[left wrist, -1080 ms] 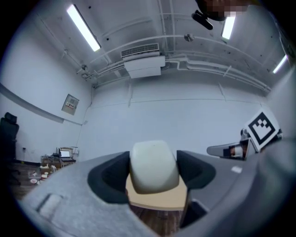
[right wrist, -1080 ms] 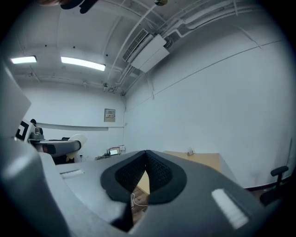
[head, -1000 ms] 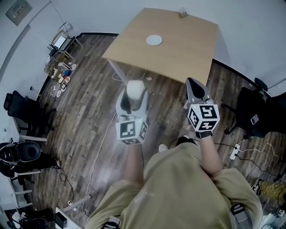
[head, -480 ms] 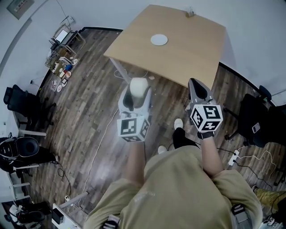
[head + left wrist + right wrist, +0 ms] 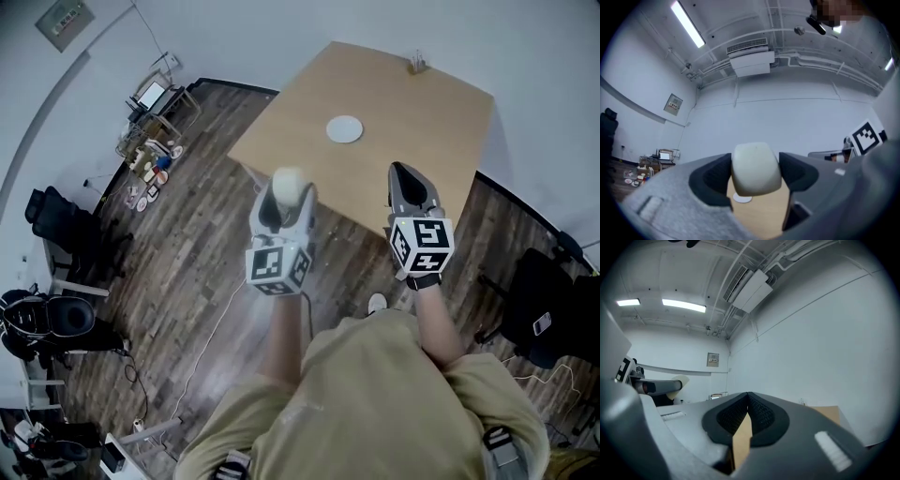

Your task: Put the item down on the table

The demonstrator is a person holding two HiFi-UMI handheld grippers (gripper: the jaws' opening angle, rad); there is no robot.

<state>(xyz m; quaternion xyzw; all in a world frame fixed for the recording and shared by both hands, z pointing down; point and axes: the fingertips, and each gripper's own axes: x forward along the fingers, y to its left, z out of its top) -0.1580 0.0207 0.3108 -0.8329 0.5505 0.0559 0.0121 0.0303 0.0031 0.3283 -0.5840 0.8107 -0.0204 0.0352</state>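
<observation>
While it is held in the air at the near edge of the table (image 5: 412, 112), close to the near left corner, the cream-white rounded block (image 5: 289, 185) is clamped in the left gripper (image 5: 755, 171). Both of its sides are pressed by the dark pads (image 5: 710, 178). The right gripper (image 5: 410, 183) is held further right along the same edge, with its jaws brought fully together and nothing gripped. A flat white disc (image 5: 344, 129) is seen lying near the middle of the table. A small holder (image 5: 418, 65) is set at the far edge, towards the far right corner; its contents are too small to be told.
</observation>
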